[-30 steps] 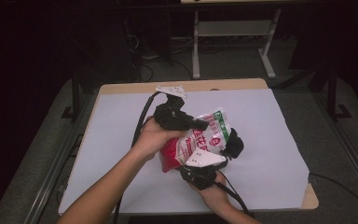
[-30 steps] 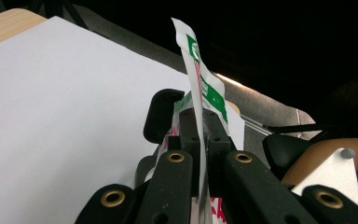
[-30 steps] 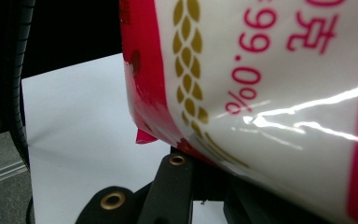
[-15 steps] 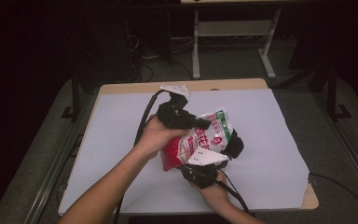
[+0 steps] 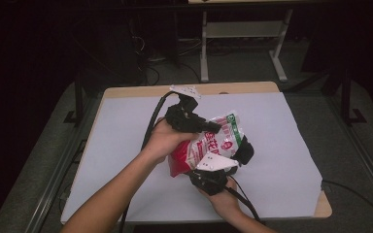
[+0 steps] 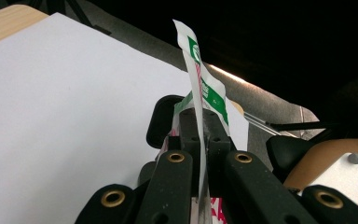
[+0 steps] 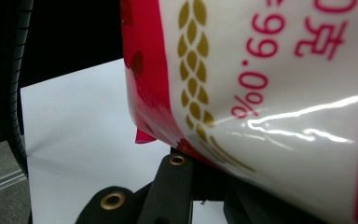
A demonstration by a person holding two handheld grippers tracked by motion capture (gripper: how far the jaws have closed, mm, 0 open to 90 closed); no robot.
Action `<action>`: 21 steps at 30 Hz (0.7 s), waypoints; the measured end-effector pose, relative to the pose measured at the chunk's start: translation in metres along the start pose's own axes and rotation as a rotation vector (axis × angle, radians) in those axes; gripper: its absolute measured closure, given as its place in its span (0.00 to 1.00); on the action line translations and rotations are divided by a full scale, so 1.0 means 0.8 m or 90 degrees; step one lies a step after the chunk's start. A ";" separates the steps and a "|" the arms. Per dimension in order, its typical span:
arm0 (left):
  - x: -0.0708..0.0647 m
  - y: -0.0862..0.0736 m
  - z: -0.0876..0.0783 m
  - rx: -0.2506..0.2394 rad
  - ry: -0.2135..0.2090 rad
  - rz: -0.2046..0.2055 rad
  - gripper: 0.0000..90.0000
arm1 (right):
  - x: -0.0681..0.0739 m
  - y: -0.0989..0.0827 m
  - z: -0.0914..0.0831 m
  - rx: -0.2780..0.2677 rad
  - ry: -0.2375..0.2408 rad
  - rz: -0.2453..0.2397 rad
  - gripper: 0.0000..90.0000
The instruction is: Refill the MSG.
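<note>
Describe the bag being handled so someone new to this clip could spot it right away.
Look at the white sheet covering the table, near its middle where the person's two hands meet. Held up between them is the plastic bag, glossy, red and white with a green band at its top edge and red print. The left claw pinches its flat top seam, and the right claw grips its lower side.

We see a dim lab or recording room: a tabletop covered with a white sheet stands on grey carpet, loose cables lie on the floor, and a white metal frame stands behind.
</note>
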State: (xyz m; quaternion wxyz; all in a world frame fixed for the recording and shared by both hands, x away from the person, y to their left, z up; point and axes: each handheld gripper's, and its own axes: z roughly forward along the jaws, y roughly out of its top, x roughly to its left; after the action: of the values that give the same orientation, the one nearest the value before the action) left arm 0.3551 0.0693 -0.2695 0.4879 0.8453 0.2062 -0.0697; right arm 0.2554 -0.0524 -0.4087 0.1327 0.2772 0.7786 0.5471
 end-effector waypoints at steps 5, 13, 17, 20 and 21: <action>-0.002 0.003 0.001 0.003 0.004 0.002 1.00 | 0.000 0.001 -0.001 -0.005 -0.001 0.003 1.00; -0.003 0.004 0.003 0.006 0.008 0.002 1.00 | -0.001 0.001 -0.001 -0.008 0.000 0.005 1.00; -0.003 0.004 0.003 0.006 0.009 0.001 1.00 | -0.001 0.001 -0.001 -0.008 -0.001 0.004 1.00; -0.003 0.004 0.003 0.006 0.009 0.002 1.00 | 0.000 0.001 -0.001 -0.008 -0.001 0.004 1.00; -0.003 0.004 0.003 0.006 0.009 0.002 1.00 | 0.000 0.001 -0.001 -0.009 -0.001 0.004 1.00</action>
State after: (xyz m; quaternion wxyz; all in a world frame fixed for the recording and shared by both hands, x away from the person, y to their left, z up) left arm 0.3545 0.0649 -0.2676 0.4827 0.8483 0.2081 -0.0640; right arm 0.2553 -0.0528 -0.4076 0.1335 0.2796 0.7738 0.5524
